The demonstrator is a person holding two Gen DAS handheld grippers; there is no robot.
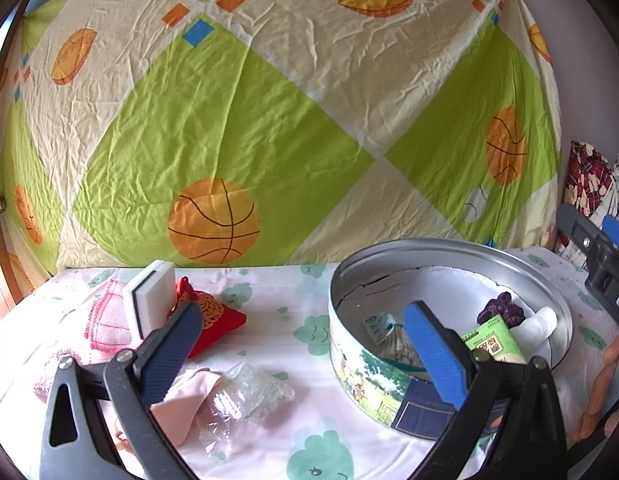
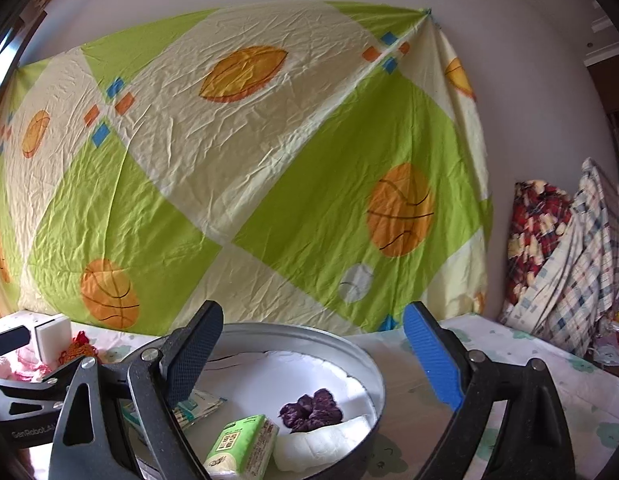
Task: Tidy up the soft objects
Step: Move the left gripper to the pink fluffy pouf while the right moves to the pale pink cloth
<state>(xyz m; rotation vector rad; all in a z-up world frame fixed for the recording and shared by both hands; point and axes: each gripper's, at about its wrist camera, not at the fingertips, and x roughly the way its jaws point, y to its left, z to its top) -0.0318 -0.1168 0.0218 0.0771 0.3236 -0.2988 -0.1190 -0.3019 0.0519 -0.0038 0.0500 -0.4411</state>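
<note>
"GenRobot", seemingly, on left claw (image 2: 13,364)

My table (image 1: 269,320), cloud-print cloth: round tin (image 1: 361,364), red pouch (image 1: 213,320), pink knit cloth (image 1: 105,320), sponge (image 1: 149,300), clear plastic bag (image 1: 245,400) on it.

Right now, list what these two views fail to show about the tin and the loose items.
- Round tin: near wall cut off by the left gripper frame in the left view.
- Teal packet: mostly behind the right gripper finger; print unreadable.
- Pink cloth: partly under the left finger.
- Red pouch: small, half hidden by the white sponge in the right view.
</note>
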